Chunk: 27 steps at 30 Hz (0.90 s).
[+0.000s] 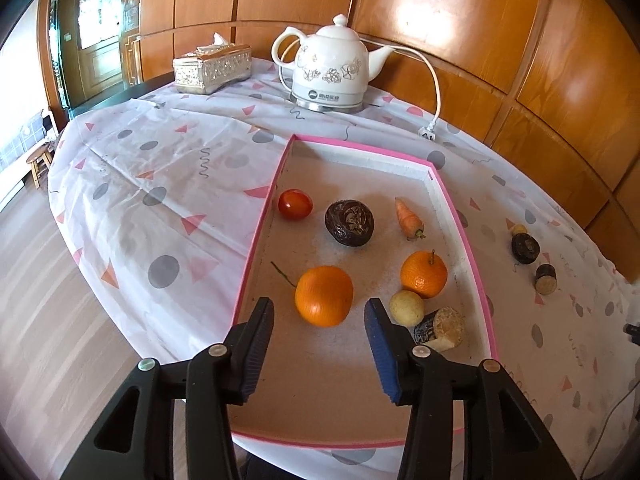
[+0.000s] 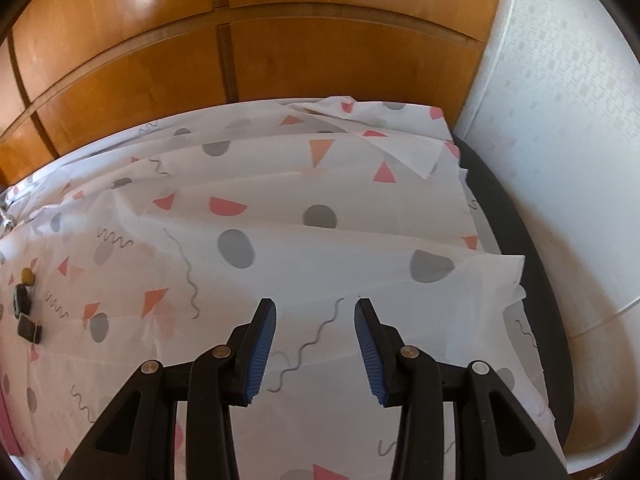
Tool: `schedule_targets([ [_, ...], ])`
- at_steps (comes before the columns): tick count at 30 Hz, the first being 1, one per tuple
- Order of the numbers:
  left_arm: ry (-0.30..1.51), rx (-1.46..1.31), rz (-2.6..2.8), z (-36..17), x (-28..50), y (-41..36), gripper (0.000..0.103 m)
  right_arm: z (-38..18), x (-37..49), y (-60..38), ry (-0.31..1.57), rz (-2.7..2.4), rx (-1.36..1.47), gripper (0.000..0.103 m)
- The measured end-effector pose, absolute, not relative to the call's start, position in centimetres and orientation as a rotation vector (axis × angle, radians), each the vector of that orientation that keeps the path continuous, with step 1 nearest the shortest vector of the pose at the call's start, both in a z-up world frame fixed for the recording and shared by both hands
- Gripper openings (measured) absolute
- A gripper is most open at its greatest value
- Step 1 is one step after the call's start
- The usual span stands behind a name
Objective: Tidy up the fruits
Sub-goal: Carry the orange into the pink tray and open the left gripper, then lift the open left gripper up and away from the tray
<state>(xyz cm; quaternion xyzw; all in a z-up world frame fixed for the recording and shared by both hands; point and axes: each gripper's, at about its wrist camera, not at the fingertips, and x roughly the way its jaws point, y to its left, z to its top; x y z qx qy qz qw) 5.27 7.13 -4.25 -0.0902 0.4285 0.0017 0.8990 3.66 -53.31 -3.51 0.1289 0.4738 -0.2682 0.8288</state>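
Observation:
A pink-rimmed white tray [image 1: 264, 216] lies on the patterned tablecloth. In it are a tomato [image 1: 295, 204], a dark round fruit [image 1: 349, 222], a small carrot [image 1: 409, 219], a small orange [image 1: 424, 274], a pale yellow fruit [image 1: 407, 307], a cut dark piece [image 1: 440, 328] and a large orange [image 1: 324, 296]. My left gripper [image 1: 320, 302] hangs over the tray's near end, open, with the large orange just beyond its tips and untouched. Two dark pieces [image 1: 525, 248] [image 1: 545, 279] lie on the cloth right of the tray. My right gripper [image 2: 315, 301] is open over bare cloth, holding nothing.
A white kettle [image 1: 332, 72] with its cord and plug [image 1: 428, 133] and a tissue box [image 1: 212, 67] stand at the table's far side. Wood panelling backs the table. The table drops to the floor on the left. In the right wrist view the dark pieces [image 2: 22, 298] lie far left.

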Motion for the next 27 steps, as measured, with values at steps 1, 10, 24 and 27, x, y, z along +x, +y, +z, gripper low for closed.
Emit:
schedule_targets([
  [1,0.882,-0.188,0.004,-4.2,5.2,7.2,0.05,-3.5,3.8,-53.1,1.007,-0.559,0.267,0.041],
  [10,0.862,-0.182,0.0,-3.7,4.7,7.3,0.05,-3.7,5.6,-49.1,1.03,-0.387,0.156,0.041],
  [24,0.84,-0.151,-0.009,-3.5,4.1,7.1,0.053,-4.8,8.4,-43.4,1.103,-0.182,0.067,0.041],
  [27,0.838,-0.15,-0.01,-3.5,4.0,7.1,0.053,-5.0,9.1,-42.4,1.11,-0.162,0.056,0.041],
])
